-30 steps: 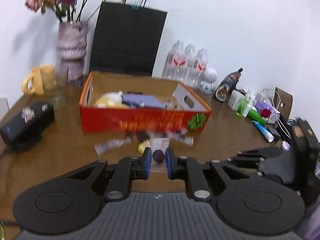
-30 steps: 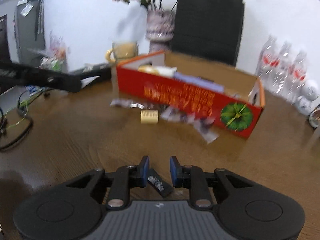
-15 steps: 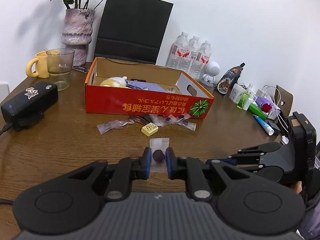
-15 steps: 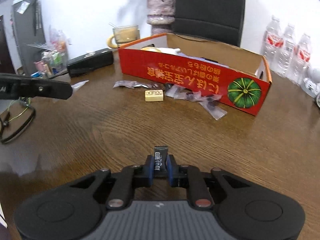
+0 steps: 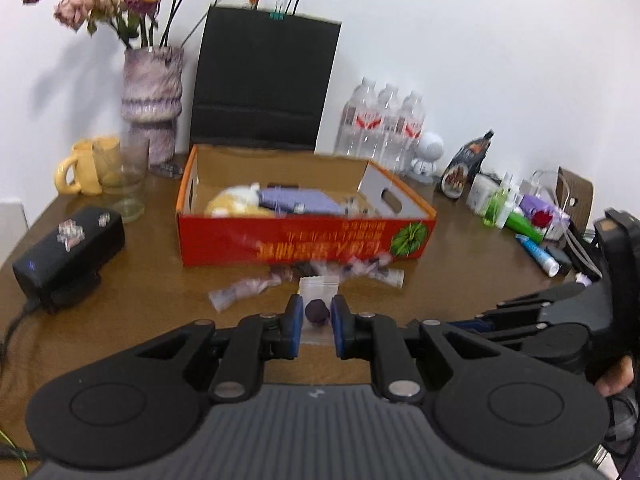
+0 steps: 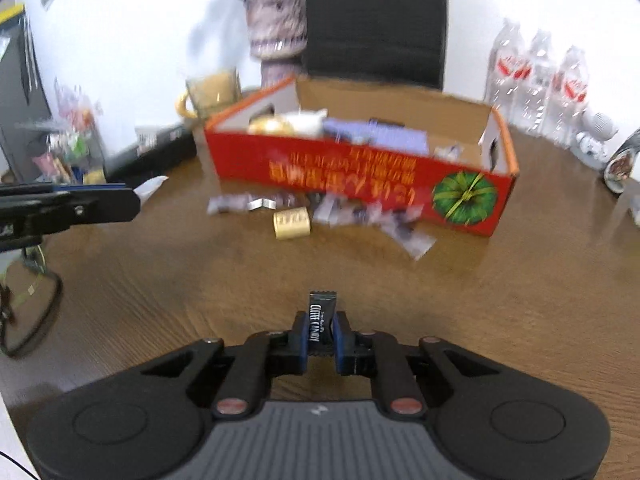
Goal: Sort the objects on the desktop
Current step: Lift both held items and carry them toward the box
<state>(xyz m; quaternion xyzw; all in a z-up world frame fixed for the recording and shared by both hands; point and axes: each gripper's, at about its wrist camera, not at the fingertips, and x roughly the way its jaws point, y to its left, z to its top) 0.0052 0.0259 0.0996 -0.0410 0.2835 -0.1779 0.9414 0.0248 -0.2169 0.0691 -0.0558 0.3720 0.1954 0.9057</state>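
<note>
Both grippers have lifted and drawn nearer the red box point(image 5: 304, 240) since half a second ago, each keeping its catch. Over on the left, the left gripper point(image 5: 314, 326) is closed narrow on a clear packet point(image 5: 318, 290) with a dark plum inside, held above the wooden table point(image 5: 152, 280) just short of the loose wrappers point(image 5: 244, 290). A yellow candy point(image 6: 292, 222) lies among them before the box. Further right, the right gripper point(image 6: 321, 338) pinches a black coffee candy point(image 6: 320, 320) upright, well back from the box.
</note>
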